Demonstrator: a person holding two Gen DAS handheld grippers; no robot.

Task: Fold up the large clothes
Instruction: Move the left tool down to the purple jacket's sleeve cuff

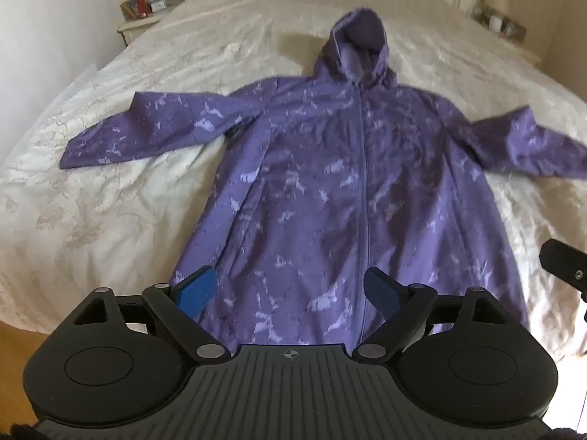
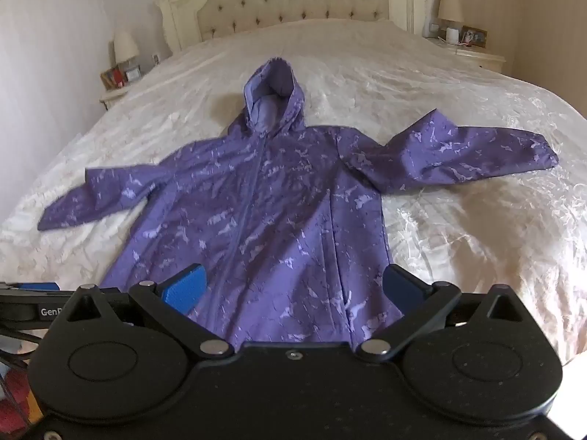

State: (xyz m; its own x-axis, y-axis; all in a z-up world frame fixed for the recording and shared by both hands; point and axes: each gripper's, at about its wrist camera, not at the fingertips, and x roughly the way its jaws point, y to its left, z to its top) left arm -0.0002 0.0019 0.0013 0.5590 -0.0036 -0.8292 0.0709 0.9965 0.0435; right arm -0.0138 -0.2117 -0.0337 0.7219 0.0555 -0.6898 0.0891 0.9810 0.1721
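Note:
A purple hooded raincoat (image 1: 323, 183) with pale blotches lies flat on the bed, front up and zipped, hood toward the headboard, both sleeves spread sideways. The same raincoat (image 2: 279, 220) fills the middle of the right wrist view. My left gripper (image 1: 290, 289) hovers open above the coat's hem, blue pads wide apart, nothing between them. My right gripper (image 2: 293, 289) also hangs open over the hem, a little further right, holding nothing. A black part of the right gripper (image 1: 565, 264) shows at the left view's right edge.
The cream quilted bedspread (image 1: 110, 190) covers a wide bed with a tufted headboard (image 2: 293, 3). Nightstands with lamps and small items stand on the left (image 2: 117, 77) and on the right (image 2: 466, 44). Wooden floor (image 1: 18, 344) shows at the bed's near left corner.

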